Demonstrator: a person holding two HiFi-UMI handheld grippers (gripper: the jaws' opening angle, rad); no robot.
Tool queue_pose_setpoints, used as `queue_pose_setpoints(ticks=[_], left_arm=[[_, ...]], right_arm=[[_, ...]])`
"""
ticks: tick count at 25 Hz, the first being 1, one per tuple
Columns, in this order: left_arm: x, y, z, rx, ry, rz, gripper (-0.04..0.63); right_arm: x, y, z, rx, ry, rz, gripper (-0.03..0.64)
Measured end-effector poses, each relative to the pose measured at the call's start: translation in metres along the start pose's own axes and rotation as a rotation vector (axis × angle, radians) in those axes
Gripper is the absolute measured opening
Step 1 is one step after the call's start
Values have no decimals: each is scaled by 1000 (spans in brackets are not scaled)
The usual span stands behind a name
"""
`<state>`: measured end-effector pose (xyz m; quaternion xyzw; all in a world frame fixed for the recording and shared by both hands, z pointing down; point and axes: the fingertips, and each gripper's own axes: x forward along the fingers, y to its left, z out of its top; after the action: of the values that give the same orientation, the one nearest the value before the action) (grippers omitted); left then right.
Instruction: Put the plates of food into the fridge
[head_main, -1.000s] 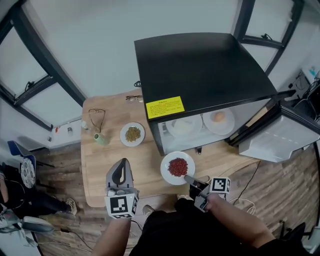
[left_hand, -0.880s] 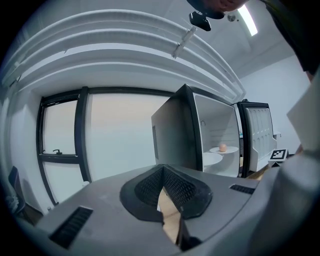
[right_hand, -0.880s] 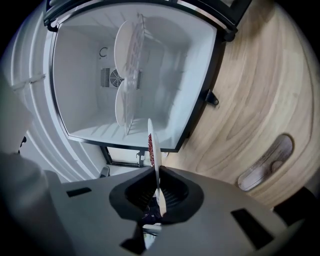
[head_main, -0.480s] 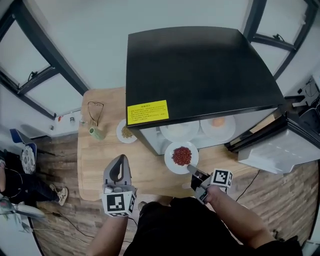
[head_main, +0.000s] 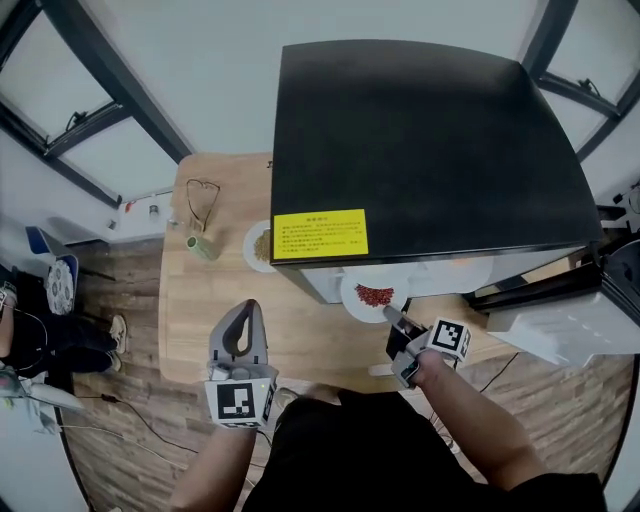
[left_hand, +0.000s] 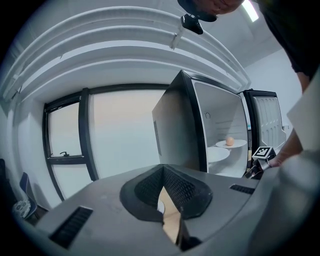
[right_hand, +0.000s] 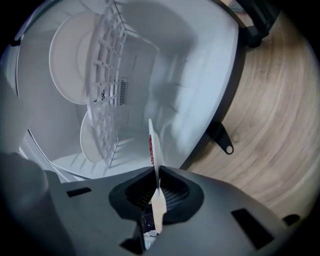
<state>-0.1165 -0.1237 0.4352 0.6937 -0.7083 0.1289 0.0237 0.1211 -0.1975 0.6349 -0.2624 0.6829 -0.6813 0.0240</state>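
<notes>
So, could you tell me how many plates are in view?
4: a red-food plate in the right gripper at the fridge mouth, a green-food plate on the table, two plates inside the fridge. Others may be hidden.

Grey bodies on left tongs (head_main: 248, 308) and right tongs (head_main: 392, 313); white cube (head_main: 241, 403) with black square markers on each; black shirt (head_main: 350, 455) worn.

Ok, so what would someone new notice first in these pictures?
The big black mini fridge with its yellow label fills the middle of the head view, on a wooden table. At its open front, the right tongs clamp the rim of a white plate of red food. Left of the fridge, a plate of greenish food sits on the table, partly hidden by the fridge's top.
</notes>
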Motion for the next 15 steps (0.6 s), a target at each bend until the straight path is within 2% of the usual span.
queue_pose_setpoints(ticks=[2, 7, 11, 15], left_arm=[[3, 4, -1, -15, -20, 14, 3], [2, 11, -11, -32, -8, 28, 3], [-5, 26, -23, -36, 59, 52, 3], [-9, 44, -22, -37, 54, 83, 3]], right_arm=[[6, 0, 6, -4, -17, -12, 34], [21, -9, 21, 27, -70, -44, 34], [35, -11, 24, 42, -82, -66, 34], [49, -10, 27, 63, -103, -65, 34]])
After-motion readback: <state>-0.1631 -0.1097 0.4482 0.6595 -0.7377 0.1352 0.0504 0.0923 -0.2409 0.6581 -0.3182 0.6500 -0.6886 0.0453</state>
